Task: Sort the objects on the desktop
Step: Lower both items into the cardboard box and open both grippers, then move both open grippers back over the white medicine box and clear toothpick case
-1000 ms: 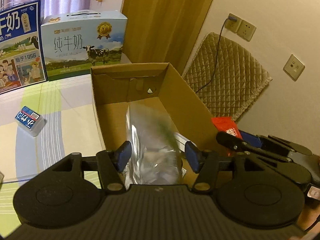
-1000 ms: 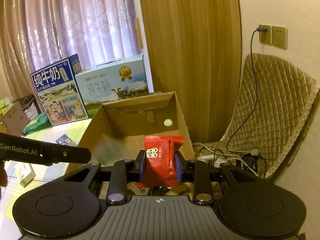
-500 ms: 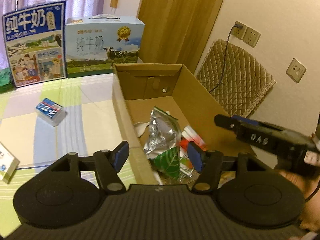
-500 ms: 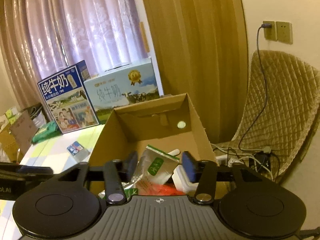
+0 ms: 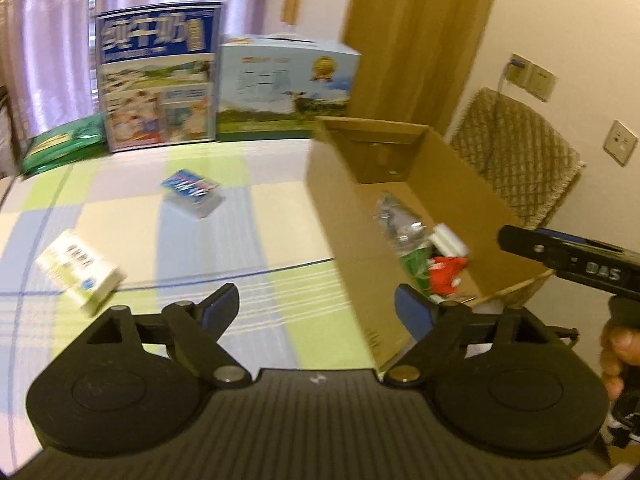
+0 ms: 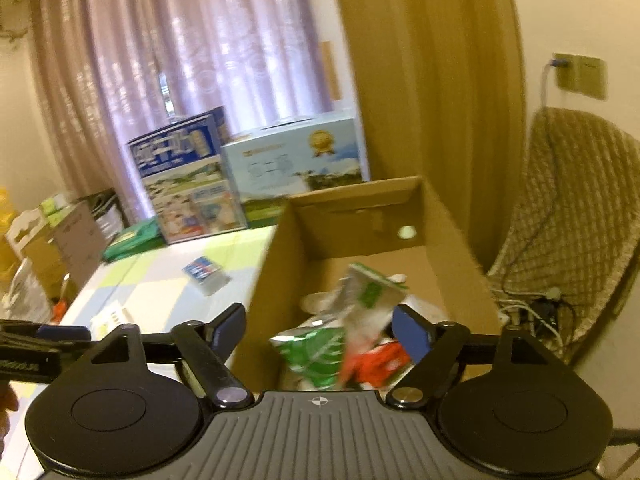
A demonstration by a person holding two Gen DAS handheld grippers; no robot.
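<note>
While both jaws stand apart and empty, left hand-held gripper (image 5: 316, 312) and right hand-held gripper (image 6: 318, 326) flank open brown cardboard box (image 5: 472, 208) holding red packet (image 5: 446, 274); blue-labelled pack (image 5: 192, 192) and white-green carton (image 5: 80, 276) lie on checked desk (image 5: 120, 216).

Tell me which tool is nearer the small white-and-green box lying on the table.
Left. The left tool hangs open over the tablecloth with the white-and-green box just ahead to its left. The right tool sits open at the cardboard box, farther off to the right.

Black gripper (image 5: 316, 312), blue pads (image 5: 412, 314), silver screws.
</note>
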